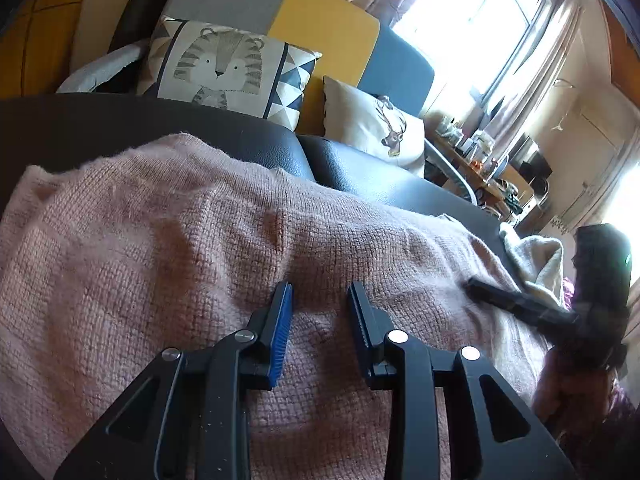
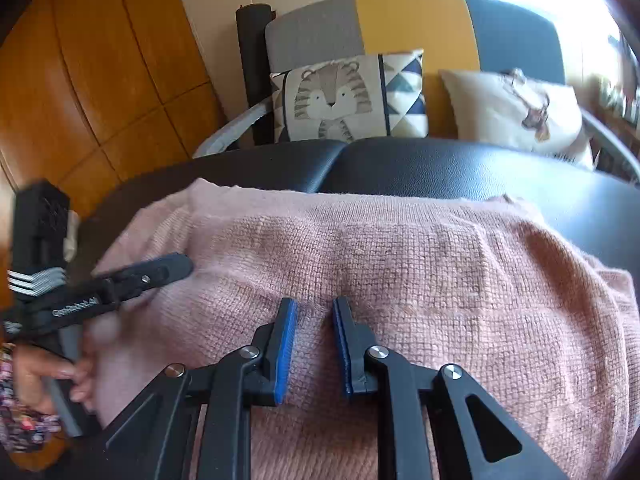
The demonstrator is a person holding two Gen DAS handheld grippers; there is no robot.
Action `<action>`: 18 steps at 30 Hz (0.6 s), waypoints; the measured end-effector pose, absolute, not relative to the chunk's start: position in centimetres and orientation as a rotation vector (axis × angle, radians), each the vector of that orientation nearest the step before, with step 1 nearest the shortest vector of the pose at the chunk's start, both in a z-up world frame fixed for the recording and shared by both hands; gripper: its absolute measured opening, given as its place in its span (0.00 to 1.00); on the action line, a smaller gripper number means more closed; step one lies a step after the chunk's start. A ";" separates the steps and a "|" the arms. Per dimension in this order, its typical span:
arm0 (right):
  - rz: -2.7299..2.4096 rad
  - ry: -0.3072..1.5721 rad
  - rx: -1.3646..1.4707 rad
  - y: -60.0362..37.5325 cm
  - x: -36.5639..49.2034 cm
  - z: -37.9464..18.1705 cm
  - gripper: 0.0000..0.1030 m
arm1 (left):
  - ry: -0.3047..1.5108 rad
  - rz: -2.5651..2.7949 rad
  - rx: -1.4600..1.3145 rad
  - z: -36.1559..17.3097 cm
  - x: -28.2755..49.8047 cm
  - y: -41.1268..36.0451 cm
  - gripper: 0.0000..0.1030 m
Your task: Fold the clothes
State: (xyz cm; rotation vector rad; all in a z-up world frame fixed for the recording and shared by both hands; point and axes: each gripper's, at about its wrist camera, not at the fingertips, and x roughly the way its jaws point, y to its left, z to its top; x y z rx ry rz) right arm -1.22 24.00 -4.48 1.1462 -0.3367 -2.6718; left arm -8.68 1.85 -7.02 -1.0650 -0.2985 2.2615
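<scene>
While pink knit sweater lies spread flat on black worktop, long axis runs left-right across both tools. Left tool and right tool both spread, gripping nothing, low over near edge, side by side. Fold stage unclear.

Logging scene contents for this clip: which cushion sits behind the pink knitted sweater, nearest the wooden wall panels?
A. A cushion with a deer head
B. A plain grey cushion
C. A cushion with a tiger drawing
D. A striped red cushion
C. In the right wrist view the tiger cushion sits on the side of the wooden panels, while the deer cushion lies toward the window, both behind the sweater.
</scene>
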 end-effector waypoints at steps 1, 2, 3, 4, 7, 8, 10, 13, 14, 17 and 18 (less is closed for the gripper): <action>-2.694 -0.399 1.091 25.1 -0.8 -3.4 0.17 | -0.288 2.268 -1.064 -7.0 -8.7 2.2 0.32; -2.734 -0.441 1.049 26.3 -0.7 -2.4 0.17 | -0.274 2.276 -1.063 -7.0 -8.7 2.5 0.32; -2.782 -0.456 1.041 27.5 -1.0 -1.8 0.17 | -0.260 2.283 -1.062 -6.9 -8.7 2.8 0.32; -2.832 -0.440 1.094 28.9 -1.7 -1.7 0.17 | -0.249 2.290 -1.060 -6.9 -8.7 3.0 0.32; -2.888 -0.401 1.266 32.1 -3.4 -2.9 0.17 | -0.250 2.298 -1.052 -6.9 -8.6 3.0 0.32; -2.898 -0.415 1.276 32.8 -3.3 -3.2 0.17 | -0.254 2.297 -1.050 -7.0 -8.6 3.0 0.32; -2.917 -0.443 1.298 34.3 -3.1 -3.7 0.16 | -0.257 2.296 -1.045 -7.1 -8.7 2.9 0.32; -2.946 -0.485 1.331 36.4 -2.9 -4.5 0.08 | -0.256 2.295 -1.041 -7.2 -8.8 3.0 0.32; -2.956 -0.499 1.342 37.2 -2.8 -4.7 0.08 | -0.257 2.295 -1.038 -7.2 -8.8 3.0 0.32; -2.984 -0.543 1.376 39.4 -2.5 -5.5 0.08 | -0.266 2.291 -1.032 -7.3 -8.8 2.9 0.32; -2.993 -0.558 1.387 40.1 -2.4 -5.8 0.08 | -0.270 2.289 -1.032 -7.3 -8.8 2.8 0.32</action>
